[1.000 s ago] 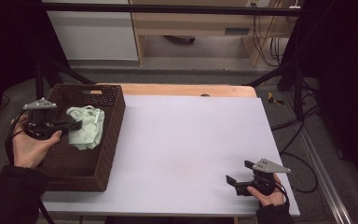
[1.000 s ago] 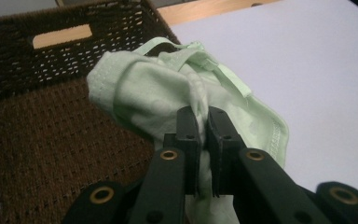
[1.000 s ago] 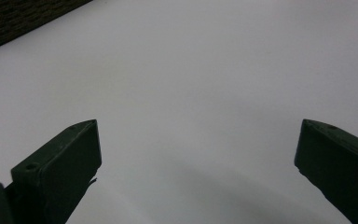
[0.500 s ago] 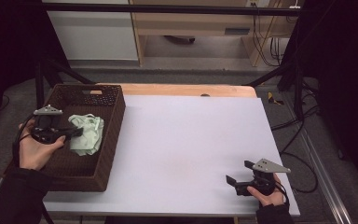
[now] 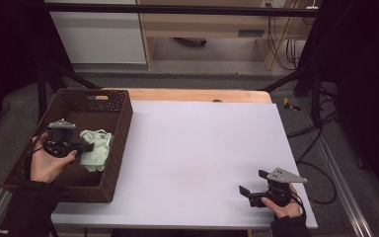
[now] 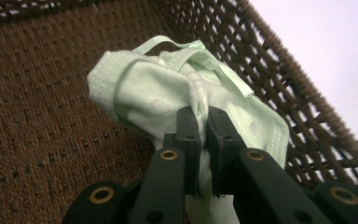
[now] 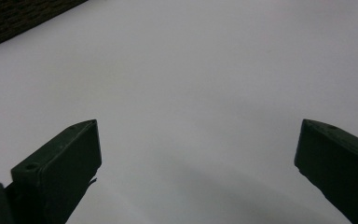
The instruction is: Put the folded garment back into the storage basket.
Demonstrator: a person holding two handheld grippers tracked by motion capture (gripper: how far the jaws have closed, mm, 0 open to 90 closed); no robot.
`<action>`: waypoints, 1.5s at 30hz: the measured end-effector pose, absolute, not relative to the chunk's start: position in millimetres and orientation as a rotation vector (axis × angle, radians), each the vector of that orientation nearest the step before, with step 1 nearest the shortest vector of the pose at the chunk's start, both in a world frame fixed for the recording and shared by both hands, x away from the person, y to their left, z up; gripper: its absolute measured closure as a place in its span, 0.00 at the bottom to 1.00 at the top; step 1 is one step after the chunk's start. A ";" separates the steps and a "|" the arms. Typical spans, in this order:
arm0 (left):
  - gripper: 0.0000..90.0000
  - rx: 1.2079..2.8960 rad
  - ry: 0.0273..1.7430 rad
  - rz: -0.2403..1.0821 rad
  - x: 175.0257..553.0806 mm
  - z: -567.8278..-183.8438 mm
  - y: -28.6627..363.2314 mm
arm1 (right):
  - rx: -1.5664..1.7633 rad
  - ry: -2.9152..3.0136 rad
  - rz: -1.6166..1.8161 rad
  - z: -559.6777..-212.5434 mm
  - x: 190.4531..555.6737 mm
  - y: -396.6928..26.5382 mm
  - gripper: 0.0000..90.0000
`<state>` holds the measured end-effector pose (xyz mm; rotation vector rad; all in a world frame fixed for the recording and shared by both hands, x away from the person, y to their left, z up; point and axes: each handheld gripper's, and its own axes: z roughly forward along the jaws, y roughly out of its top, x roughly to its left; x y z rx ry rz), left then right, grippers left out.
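Left tool [image 6: 204, 122] pinches the pale green cloth [image 6: 168, 95] inside the basket [image 5: 121, 123] at frame left, unreleased; right tool [image 5: 252, 186] waits spread, lower right.

Your dark brown woven wicker basket [image 5: 120, 129]: coarse, rough, matt weave. Your pale green cloth garment [image 6: 168, 95]: soft, matt fabric, stitched hems, crumpled. Your white-topped table [image 5: 202, 148]: smooth, matt sheet; bare light wood at its far edge. Your left gripper [image 6: 204, 122]: black matt plastic, brass-coloured metal inserts.
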<state>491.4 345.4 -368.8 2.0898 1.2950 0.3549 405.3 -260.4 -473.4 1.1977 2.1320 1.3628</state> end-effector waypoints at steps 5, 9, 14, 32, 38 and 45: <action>0.93 2.104 1.316 0.341 493.4 -376.3 347.6 | 1.197 2.132 1.364 -473.4 405.3 -260.4 0.01; 0.93 2.124 1.325 0.332 496.2 -380.1 348.1 | 1.196 2.132 1.363 -473.4 405.4 -260.4 0.01; 0.93 2.145 1.332 0.340 498.7 -383.5 345.5 | 1.197 2.132 1.364 -473.4 405.3 -260.5 0.01; 0.92 2.133 1.423 0.346 508.7 -401.6 369.6 | 1.201 2.136 1.361 -473.7 405.3 -260.1 0.01; 0.92 2.143 1.451 0.361 509.6 -406.6 376.9 | 1.199 2.137 1.359 -473.9 405.5 -260.1 0.01; 0.89 2.133 1.506 0.389 509.5 -414.0 386.6 | 1.201 2.137 1.359 -474.1 405.7 -259.9 0.01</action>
